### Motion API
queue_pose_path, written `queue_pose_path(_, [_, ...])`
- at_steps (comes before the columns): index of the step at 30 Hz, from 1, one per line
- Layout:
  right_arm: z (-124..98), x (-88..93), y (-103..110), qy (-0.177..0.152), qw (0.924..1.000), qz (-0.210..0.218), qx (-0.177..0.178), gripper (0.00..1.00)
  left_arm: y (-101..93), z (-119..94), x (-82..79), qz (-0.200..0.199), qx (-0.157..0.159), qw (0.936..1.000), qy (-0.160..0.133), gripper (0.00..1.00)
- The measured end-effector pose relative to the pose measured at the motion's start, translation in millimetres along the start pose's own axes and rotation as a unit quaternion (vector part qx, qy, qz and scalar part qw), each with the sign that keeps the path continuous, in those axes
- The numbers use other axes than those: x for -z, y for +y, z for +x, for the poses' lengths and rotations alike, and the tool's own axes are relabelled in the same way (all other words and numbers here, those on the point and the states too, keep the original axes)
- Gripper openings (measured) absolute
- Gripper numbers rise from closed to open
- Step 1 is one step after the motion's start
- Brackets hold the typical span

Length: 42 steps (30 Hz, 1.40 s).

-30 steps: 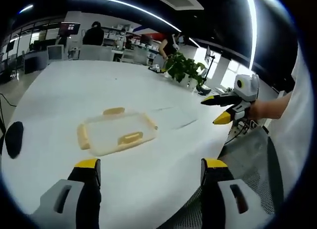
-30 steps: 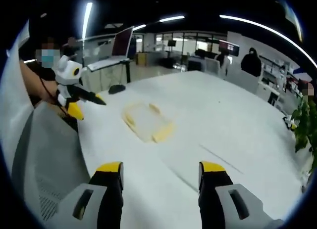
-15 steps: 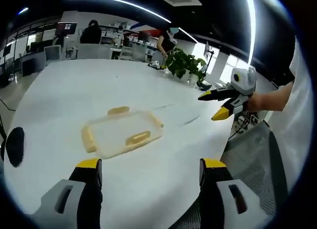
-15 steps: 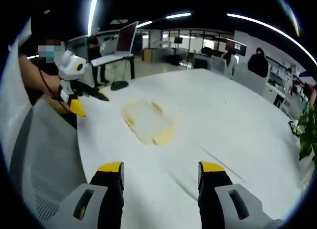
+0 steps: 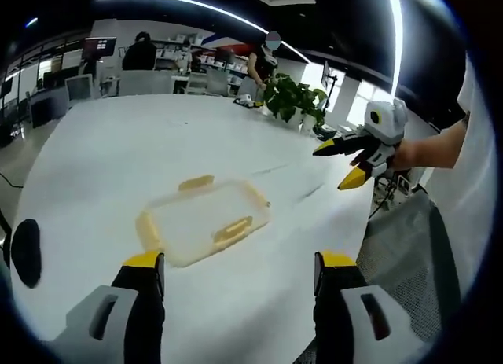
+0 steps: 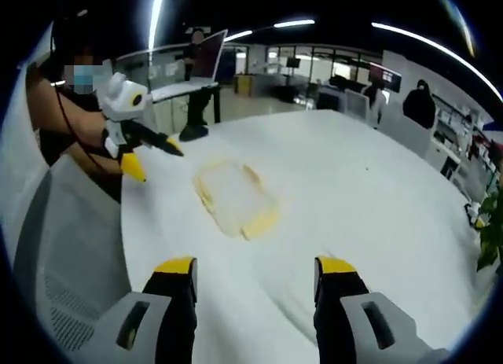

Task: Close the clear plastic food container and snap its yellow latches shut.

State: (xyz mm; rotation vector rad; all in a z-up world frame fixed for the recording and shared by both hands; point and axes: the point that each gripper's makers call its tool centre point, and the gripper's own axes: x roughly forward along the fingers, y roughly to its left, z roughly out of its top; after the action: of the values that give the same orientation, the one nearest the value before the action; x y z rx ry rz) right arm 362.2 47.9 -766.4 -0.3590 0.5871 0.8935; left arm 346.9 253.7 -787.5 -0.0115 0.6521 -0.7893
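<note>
A clear plastic food container with yellow latches lies flat on the white table, its lid on top. In the right gripper view the container sits ahead and slightly left. My left gripper is open, hovering short of the container with nothing between its jaws. My right gripper is open too, well back from the container. Held in a hand at the right of the left gripper view, the right gripper is above the table edge. The left gripper enters the right gripper view at upper left.
A black object lies near the table's left edge. A potted plant stands at the far side. A grey mesh chair is beside the table at right. People and desks fill the office behind.
Both views have shifted a little closer to the container. The container itself has not moved on the table. Both grippers stay open.
</note>
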Motion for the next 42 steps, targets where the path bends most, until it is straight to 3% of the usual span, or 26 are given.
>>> queue_pose_path(21, [24, -8.5, 2, 0.020, 0.9984, -0.039, -0.037, 0.59, 20.6, 5, 2.3, 0.047, 0.012, 0.9980, 0.040, 0.77])
queue_pose_path(26, [30, -11.5, 1, 0.030, 0.9962, -0.069, -0.043, 0.59, 26.9, 7, 1.2, 0.058, 0.017, 0.9968, 0.053, 0.77])
queue_pose_path(42, [49, -15.3, -4, 0.053, 0.9889, -0.117, -0.076, 0.59, 41.4, 13, 7.3, 0.114, 0.035, 0.9879, 0.099, 0.76])
